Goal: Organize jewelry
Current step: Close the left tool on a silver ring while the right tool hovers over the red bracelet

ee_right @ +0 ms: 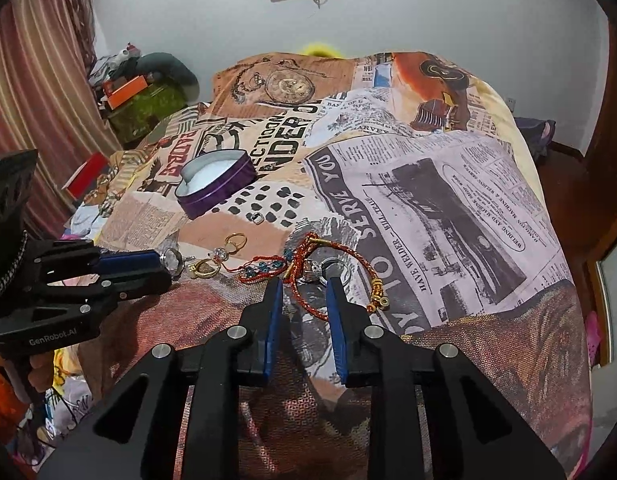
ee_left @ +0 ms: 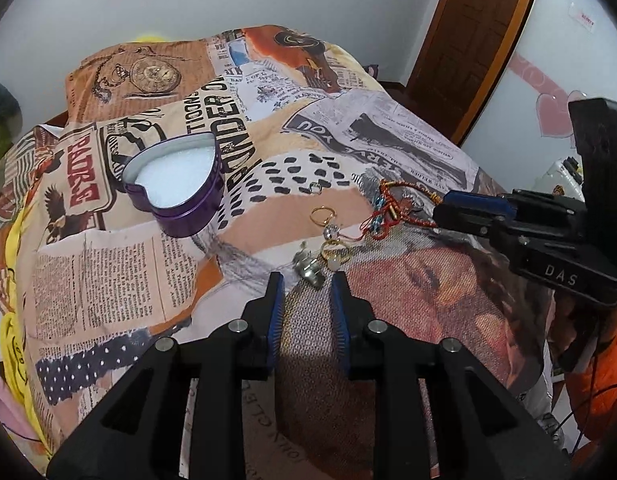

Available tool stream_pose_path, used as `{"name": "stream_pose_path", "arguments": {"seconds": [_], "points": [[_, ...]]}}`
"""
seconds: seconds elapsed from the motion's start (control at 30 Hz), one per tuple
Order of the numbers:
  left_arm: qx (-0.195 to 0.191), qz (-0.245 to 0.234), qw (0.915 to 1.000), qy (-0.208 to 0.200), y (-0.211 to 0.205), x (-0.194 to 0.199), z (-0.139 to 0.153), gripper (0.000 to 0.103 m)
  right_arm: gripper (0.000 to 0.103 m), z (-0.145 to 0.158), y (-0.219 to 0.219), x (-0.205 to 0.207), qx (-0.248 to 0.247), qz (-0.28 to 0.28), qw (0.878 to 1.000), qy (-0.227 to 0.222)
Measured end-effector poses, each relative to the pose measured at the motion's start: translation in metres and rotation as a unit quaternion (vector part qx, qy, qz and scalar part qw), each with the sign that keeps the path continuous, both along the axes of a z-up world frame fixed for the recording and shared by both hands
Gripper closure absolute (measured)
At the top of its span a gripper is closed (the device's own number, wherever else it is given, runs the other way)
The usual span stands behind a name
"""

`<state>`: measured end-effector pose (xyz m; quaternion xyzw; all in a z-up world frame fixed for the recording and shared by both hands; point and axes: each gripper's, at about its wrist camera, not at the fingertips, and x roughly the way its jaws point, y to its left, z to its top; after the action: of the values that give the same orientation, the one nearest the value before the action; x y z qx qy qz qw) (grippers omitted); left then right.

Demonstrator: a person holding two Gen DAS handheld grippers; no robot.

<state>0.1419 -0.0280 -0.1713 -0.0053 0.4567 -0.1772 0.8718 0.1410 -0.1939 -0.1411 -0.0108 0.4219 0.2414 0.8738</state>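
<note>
Both claws hang released with nothing gripped: the left gripper [ee_left: 307, 280] has the silver ring [ee_left: 308, 270] right at its tips, the right gripper [ee_right: 304, 286] straddles the red-gold bracelet [ee_right: 340, 276], and the heart tin [ee_left: 176, 192] sits far left, nearer the left hand.

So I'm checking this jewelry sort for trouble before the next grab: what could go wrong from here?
1. The red cord bracelet lies tangled with the beaded strand; the right gripper may drag both.
2. The silver ring sits at the left gripper tips on soft bedspread; it may get pushed aside.
3. The heart tin sits apart from the pile, so pieces could drop in transit.
</note>
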Motion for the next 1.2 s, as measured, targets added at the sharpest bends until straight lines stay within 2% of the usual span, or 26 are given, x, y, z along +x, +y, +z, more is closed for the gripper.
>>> {"name": "stream_pose_path", "arguments": {"seconds": [0.13,0.33,0.73,0.77,0.8,0.97,1.2], "points": [[-0.002,0.001,1.0,-0.001,-0.002,0.005,0.001,0.073,0.083,0.0,0.0,0.001,-0.001,-0.001,1.0,0.0],[0.021,0.011,0.9997,-0.011,-0.001,0.003,-0.001,0.073,0.083,0.0,0.0,0.001,-0.002,0.0,1.0,0.001],[0.025,0.004,0.9996,-0.013,-0.001,0.018,-0.012,0.073,0.083,-0.004,0.008,0.003,-0.003,0.008,1.0,0.004],[0.023,0.004,0.9996,-0.014,0.0,0.018,-0.013,0.075,0.083,-0.004,0.008,0.002,-0.004,0.009,1.0,0.002],[0.023,0.005,0.9996,-0.018,0.0,0.018,-0.013,0.082,0.083,-0.003,0.009,0.002,-0.005,0.009,1.0,0.001],[0.012,0.005,0.9997,-0.019,0.003,0.02,-0.011,0.082,0.083,-0.002,0.009,0.004,-0.003,0.008,1.0,-0.001],[0.017,0.013,0.9989,-0.042,0.0,0.027,-0.005,0.082,0.083,-0.005,0.008,0.004,-0.002,0.007,1.0,0.004]]}}
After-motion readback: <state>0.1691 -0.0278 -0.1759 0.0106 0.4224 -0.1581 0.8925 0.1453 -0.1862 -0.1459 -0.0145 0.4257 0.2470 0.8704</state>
